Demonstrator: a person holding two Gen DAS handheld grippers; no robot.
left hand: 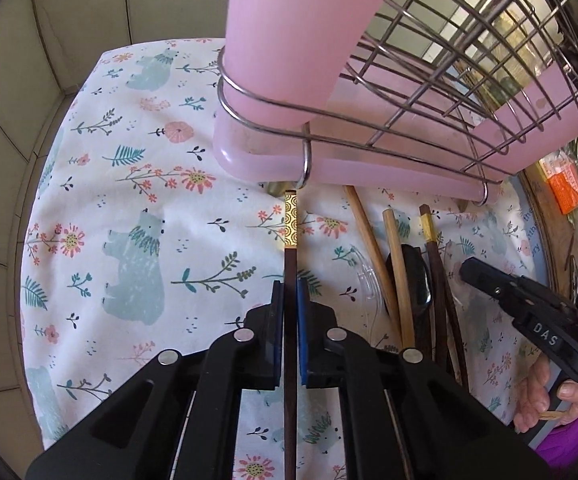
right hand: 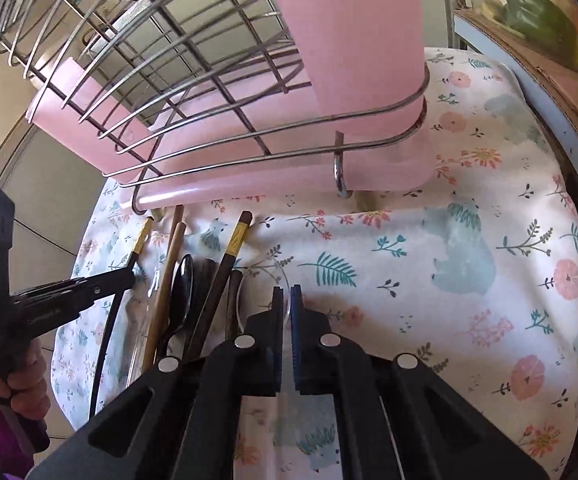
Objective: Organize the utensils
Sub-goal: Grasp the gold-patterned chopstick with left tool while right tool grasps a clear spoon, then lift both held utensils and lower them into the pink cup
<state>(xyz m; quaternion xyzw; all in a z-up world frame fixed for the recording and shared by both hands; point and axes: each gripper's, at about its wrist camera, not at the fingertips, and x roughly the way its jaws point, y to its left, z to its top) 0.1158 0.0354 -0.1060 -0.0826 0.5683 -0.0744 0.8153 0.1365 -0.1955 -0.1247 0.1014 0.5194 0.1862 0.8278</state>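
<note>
Here, a bench draped in a floral bear-print cloth (left hand: 137, 184) holds a pink drying rack (left hand: 329, 80) with a wire basket (left hand: 469, 60). The left gripper (left hand: 290, 300) is clenched on a dark chopstick (left hand: 290, 264) with a gold-patterned end, gripped along its shaft, its end pointing toward the rack. Loose utensils lie just beside it: pale wooden chopsticks (right hand: 165, 280), a black spoon (right hand: 181, 280) and another dark chopstick (right hand: 225, 272). The right gripper (right hand: 287, 300) has its fingers pressed together over a clear plastic spoon (right hand: 263, 288); whether it grips it I cannot tell. The chopsticks look light, stiff and smooth, likely to slip or pivot; mid-shaft is probably the steadiest hold.
</note>
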